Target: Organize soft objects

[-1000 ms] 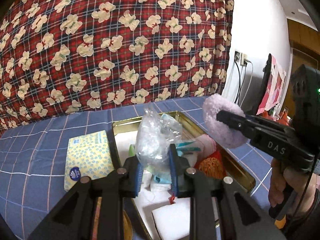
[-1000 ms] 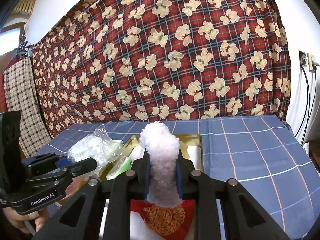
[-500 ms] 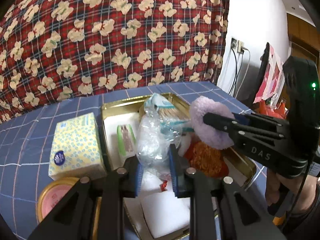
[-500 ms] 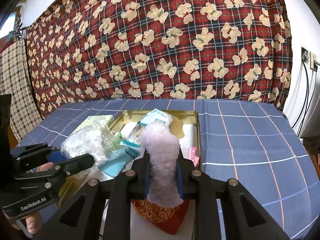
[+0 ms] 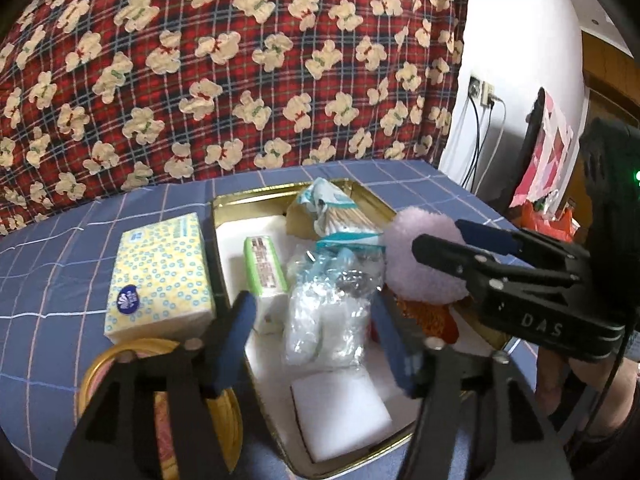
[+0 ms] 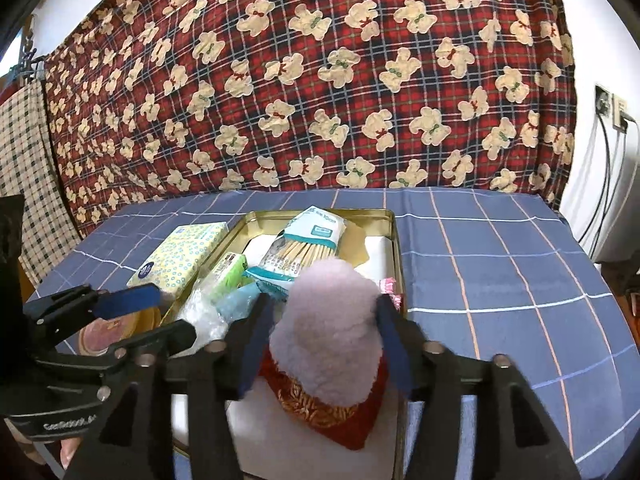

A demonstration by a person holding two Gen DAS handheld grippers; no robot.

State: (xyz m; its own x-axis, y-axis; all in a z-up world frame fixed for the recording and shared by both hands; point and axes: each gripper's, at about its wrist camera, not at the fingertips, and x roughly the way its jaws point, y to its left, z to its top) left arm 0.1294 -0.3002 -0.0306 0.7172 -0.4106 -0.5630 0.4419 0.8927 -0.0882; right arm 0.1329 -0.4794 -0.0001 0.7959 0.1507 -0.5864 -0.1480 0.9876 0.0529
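A gold tin tray on the blue checked cloth holds several soft things. My left gripper is open; a clear plastic bag of white stuff lies in the tray between its fingers. My right gripper is open too; a fluffy lilac plush with a red patterned cloth rests in the tray between its fingers. A pack of cotton swabs, a green packet and white foam pads also lie in the tray.
A yellow tissue pack lies left of the tray. A round gold tin lid sits at the near left. A red plaid bear-print cloth hangs behind. Wall sockets and cables are at the right.
Both grippers have lowered toward the tray and opened. The plastic bag and the lilac plush, held before, now rest in the tray between the spread fingers.
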